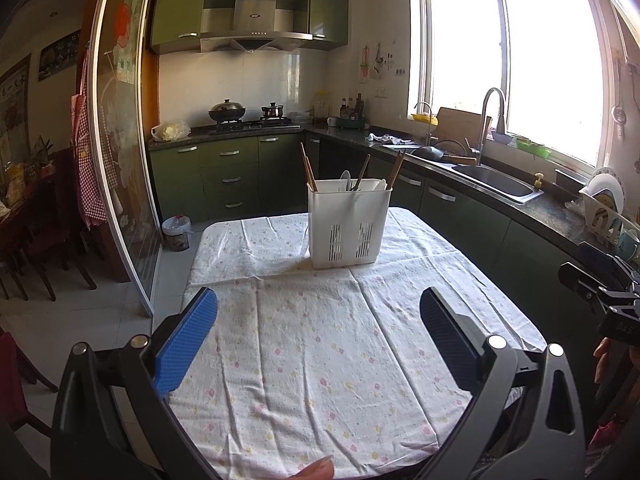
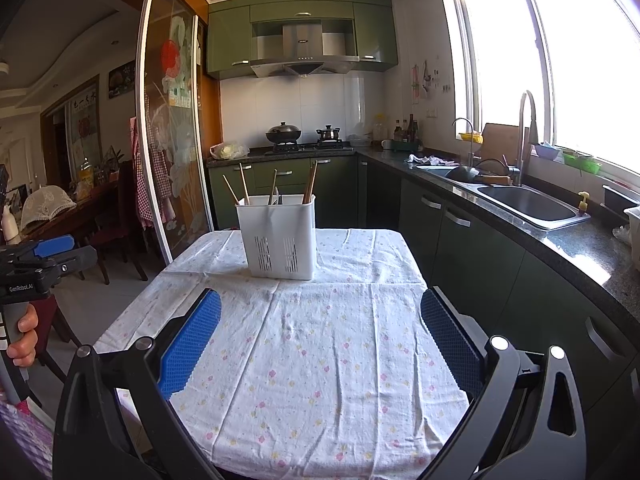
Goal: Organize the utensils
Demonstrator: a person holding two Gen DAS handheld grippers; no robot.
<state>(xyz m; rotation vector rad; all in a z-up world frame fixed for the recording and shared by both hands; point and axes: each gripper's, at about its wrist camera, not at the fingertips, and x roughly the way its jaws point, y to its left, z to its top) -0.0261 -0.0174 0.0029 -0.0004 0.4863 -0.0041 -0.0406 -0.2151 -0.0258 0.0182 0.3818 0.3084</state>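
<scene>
Floral cotton cloth (image 1: 320,360) is spread over the table, creased, bare in its near half. White slotted plastic holder (image 1: 349,224) is set upright on the far half, roughly central. Wooden chopsticks (image 1: 308,168) and a pale spoon (image 1: 345,180) are stood inside it, leaning outward; separate compartments cannot be told. Left gripper (image 1: 318,312) is held spread wide above the near cloth, nothing between its blue pads. Right gripper (image 2: 320,316) is likewise parted and empty, well short of the holder
</scene>
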